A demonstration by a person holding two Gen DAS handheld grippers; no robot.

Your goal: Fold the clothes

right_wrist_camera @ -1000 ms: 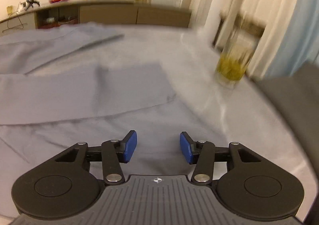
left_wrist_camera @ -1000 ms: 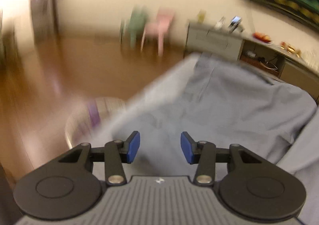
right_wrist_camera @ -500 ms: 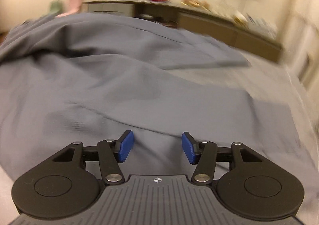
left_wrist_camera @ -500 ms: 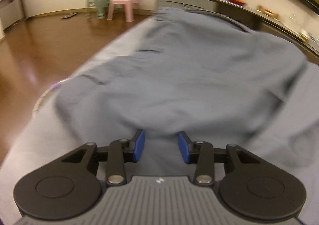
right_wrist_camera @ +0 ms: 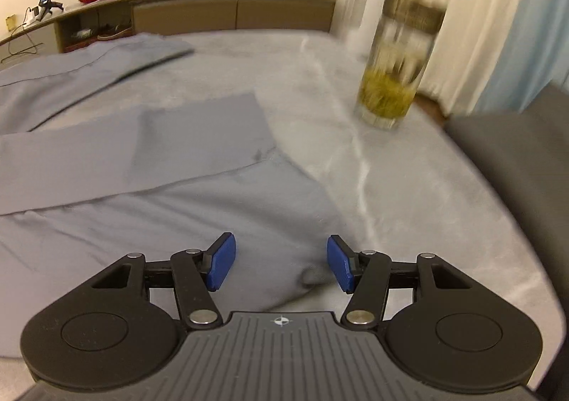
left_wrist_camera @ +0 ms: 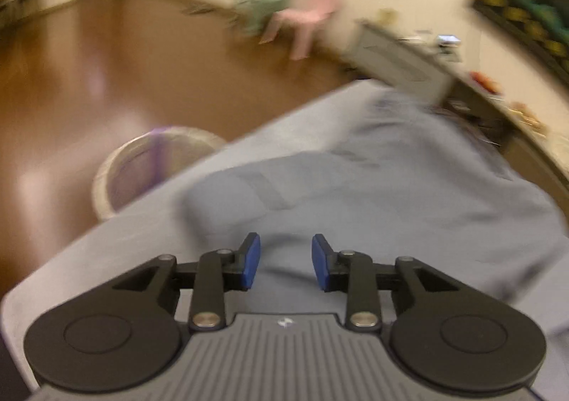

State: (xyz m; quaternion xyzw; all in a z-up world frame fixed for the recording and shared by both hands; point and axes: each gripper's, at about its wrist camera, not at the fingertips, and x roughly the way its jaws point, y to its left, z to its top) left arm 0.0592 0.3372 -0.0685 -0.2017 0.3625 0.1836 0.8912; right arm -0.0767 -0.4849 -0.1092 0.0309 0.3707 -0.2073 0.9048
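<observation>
Grey garment [right_wrist_camera: 149, 166] under both claws | left claw [left_wrist_camera: 285, 265] narrowing, unclamped | right claw [right_wrist_camera: 281, 266] widening, empty

A grey-blue garment [right_wrist_camera: 199, 166] is spread across a bench [right_wrist_camera: 409, 187] covered in pale grey cloth. In the right wrist view it is seen lying mostly flat, with one long panel folded over the layer beneath, its squared end turned toward the right side of the picture. A second strip of the same cloth is seen farther back. In the left wrist view the garment [left_wrist_camera: 373, 194] is bunched into soft, rumpled folds, its rounded edge near the bench's left border.
</observation>
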